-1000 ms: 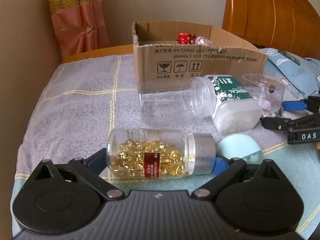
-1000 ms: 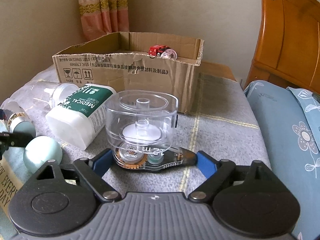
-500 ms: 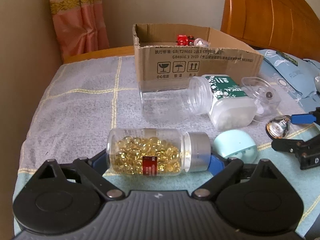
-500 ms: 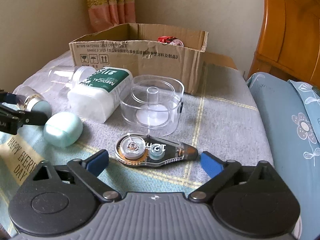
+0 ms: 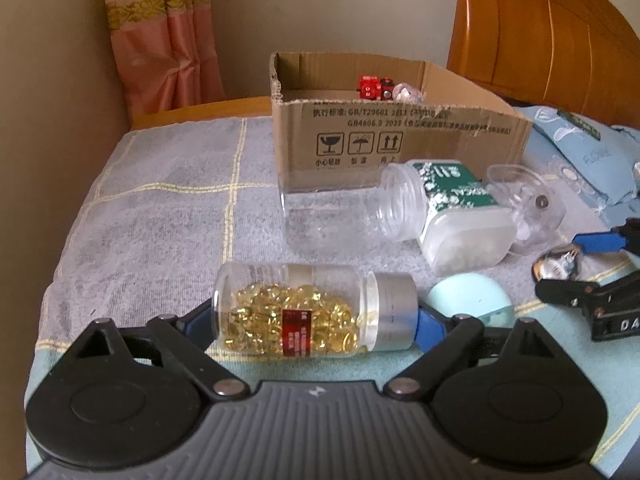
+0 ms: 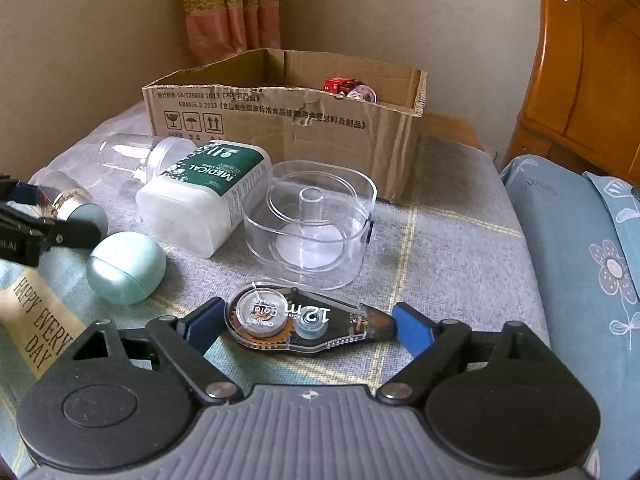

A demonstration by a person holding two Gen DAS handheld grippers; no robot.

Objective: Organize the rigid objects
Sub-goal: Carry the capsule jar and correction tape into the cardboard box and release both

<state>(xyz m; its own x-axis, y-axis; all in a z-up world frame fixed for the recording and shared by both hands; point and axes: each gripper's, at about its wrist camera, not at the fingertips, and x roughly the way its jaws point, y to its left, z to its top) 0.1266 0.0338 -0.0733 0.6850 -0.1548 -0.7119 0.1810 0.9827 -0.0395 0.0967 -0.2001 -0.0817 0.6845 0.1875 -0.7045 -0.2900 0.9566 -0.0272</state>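
My left gripper (image 5: 316, 320) is shut on a clear bottle of yellow capsules (image 5: 308, 312) with a silver cap, held sideways just above the bed. My right gripper (image 6: 308, 324) is shut on a correction tape dispenser (image 6: 304, 324), its blue pads touching both ends. An open cardboard box (image 5: 400, 140) stands behind, also in the right wrist view (image 6: 280, 124), with a red toy (image 5: 374, 87) inside. The left gripper shows at the left edge of the right wrist view (image 6: 36, 216).
On the bed lie a white and green MEDICAL jar (image 6: 204, 196), a clear empty jar (image 5: 320, 212), a clear round container (image 6: 312, 220) and a mint green egg-shaped case (image 6: 126, 266). A blue pillow (image 6: 580, 260) and wooden headboard (image 6: 588, 80) are on the right.
My right gripper drew back from the clear round container and closed on the correction tape. My left gripper keeps the capsule bottle and has shifted slightly.
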